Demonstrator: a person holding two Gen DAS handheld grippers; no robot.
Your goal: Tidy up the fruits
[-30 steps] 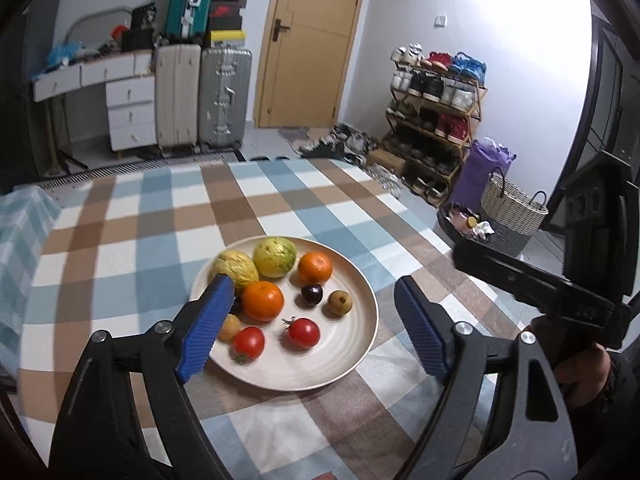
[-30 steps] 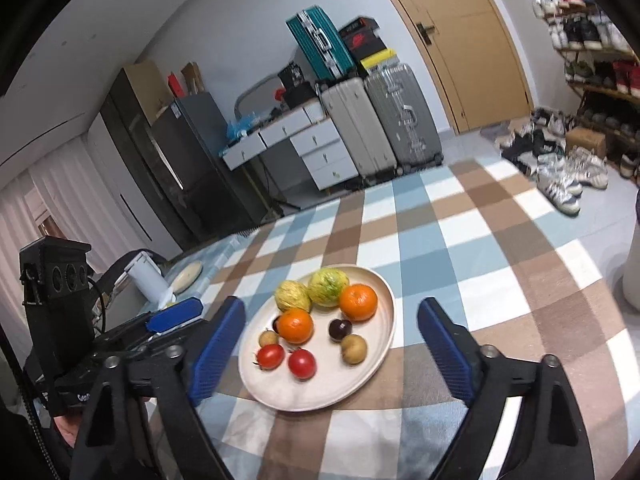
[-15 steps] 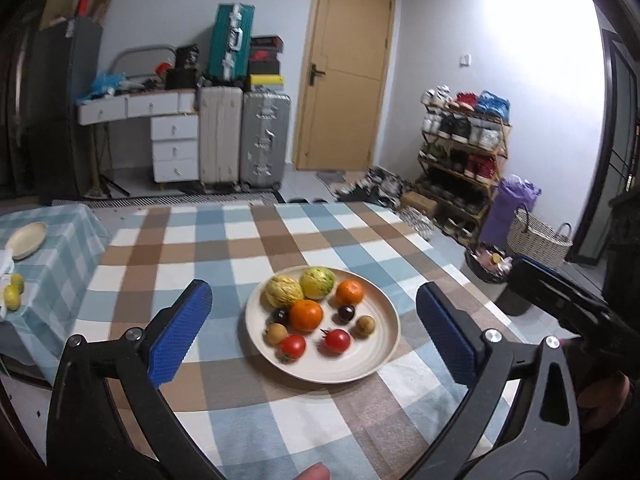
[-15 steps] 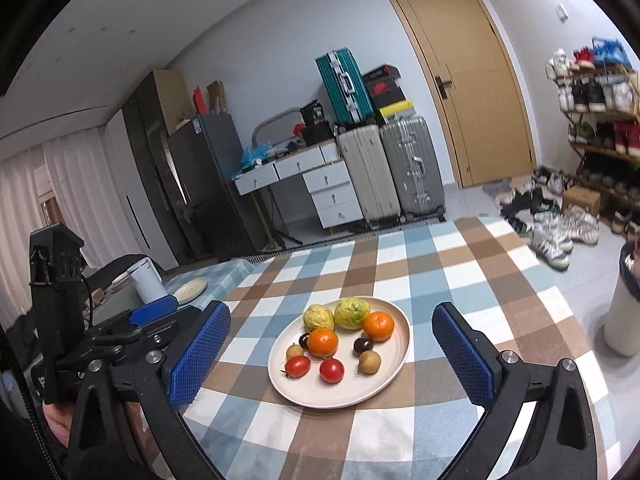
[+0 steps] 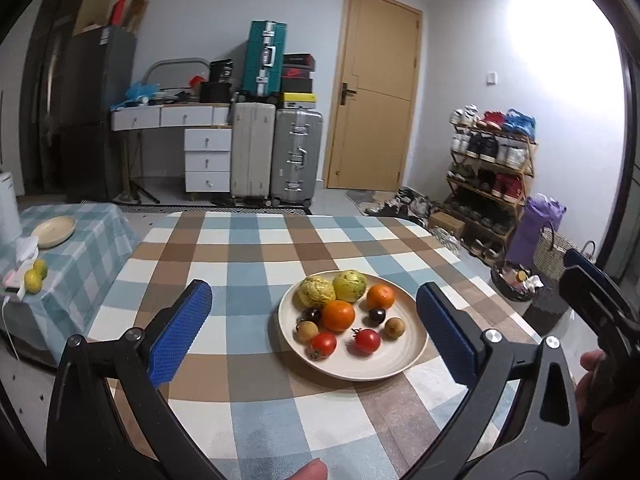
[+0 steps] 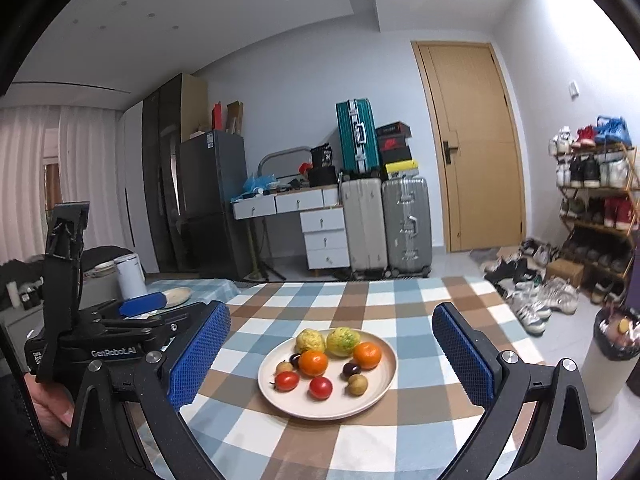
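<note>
A cream plate [image 5: 416, 354] of fruit is sitting on the checked desk [image 5: 248, 256], lower centre of both frames, as the left tool [image 5: 314, 330] and right tool [image 6: 331, 354] are hanging back from it, both spread wide with nothing between their blue pads. The left tool's jaws have just been opening, the right tool's widening a little too. On the plate, two oranges [image 5: 338, 315], two red tomatoes [image 5: 367, 340], two knobbly yellow-green fruits [image 5: 350, 286] and several small dark and brown fruits are lying close together, some touching. The tomatoes are likely soft and thin-skinned, calling for a light pinch across the widest part; the oranges look firmer and easier to take, while the small round ones may be rolling away if nudged. A second plate [image 5: 54, 231] is waiting on a side table at the left edge
</note>
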